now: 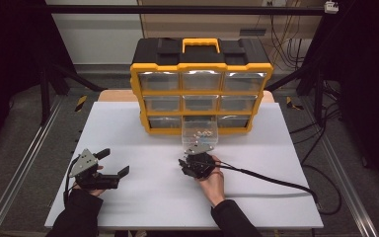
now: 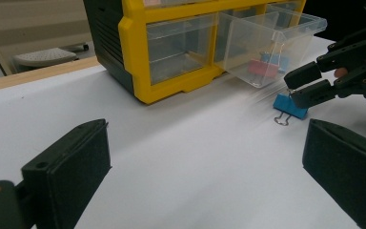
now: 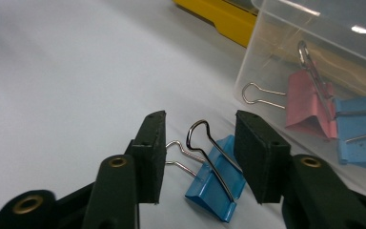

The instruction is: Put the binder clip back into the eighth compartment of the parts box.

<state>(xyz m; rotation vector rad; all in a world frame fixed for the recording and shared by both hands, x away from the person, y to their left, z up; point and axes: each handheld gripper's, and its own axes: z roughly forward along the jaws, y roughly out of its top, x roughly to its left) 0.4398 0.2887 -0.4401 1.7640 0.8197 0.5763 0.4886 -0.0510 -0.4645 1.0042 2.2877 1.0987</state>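
Count: one yellow-black organizer [image 1: 201, 61] with nine clear drawers in a three-by-three grid. One of those drawers [image 2: 272, 40] is pulled out. Binder clips I can make out: three in total, two blue and one pink. One blue clip [image 3: 217, 183] lies on the surface [image 1: 143, 192]; the pink clip [image 3: 310, 107] and second blue clip [image 3: 362, 133] sit in the pulled-out drawer. My claws: two.

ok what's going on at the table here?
A person is working the right gripper around a blue binder clip lying on the white table, just in front of a clear drawer pulled out of the yellow organizer. The jaws sit either side of the clip, not yet pressing. The drawer holds a pink clip and another blue one. The left gripper rests open, off to the side.
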